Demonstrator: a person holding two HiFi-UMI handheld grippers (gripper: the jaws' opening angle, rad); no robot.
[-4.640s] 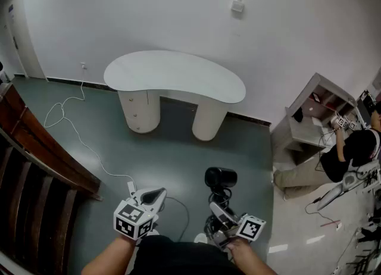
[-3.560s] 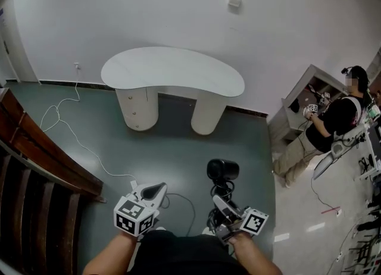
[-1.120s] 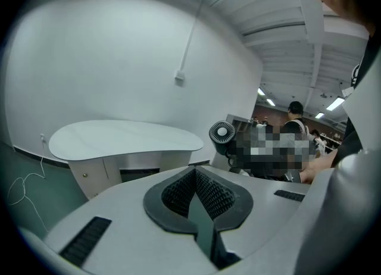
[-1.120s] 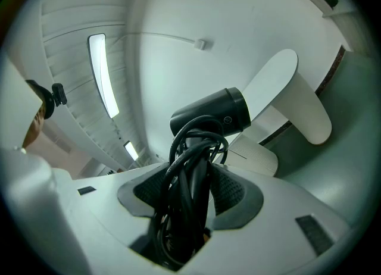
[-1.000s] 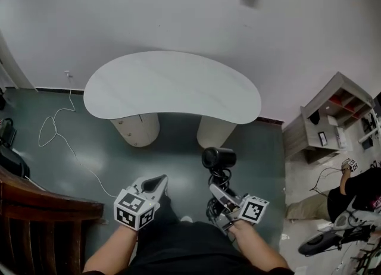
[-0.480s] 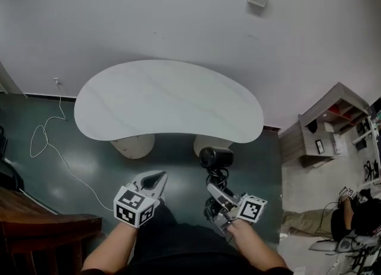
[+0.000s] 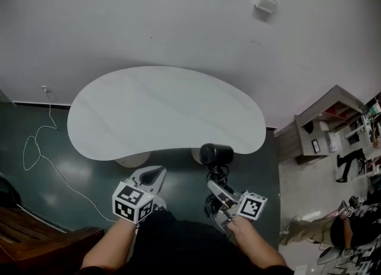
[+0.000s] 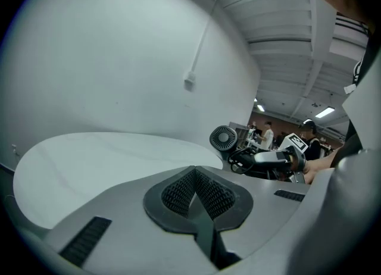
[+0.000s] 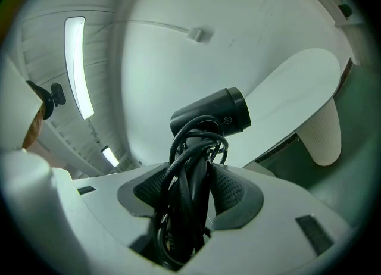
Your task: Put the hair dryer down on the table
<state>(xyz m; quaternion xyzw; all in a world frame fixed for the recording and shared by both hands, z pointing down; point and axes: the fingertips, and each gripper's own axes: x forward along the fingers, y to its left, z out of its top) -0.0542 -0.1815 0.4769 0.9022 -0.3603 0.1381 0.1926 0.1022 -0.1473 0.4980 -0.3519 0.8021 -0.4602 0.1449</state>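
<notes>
Tongs in the left hand (image 7: 153, 177) hang just short of the desk's (image 7: 149, 110) near edge, jaws pressed together on nothing, probably idle because one carrier suffices. To the right, tongs in the right hand (image 7: 218, 195) clamp the hair dryer (image 7: 216, 155) by its cord-wrapped handle. Its barrel is raised at the desk's near edge, not yet resting on it, seemingly to clear the rim.
</notes>
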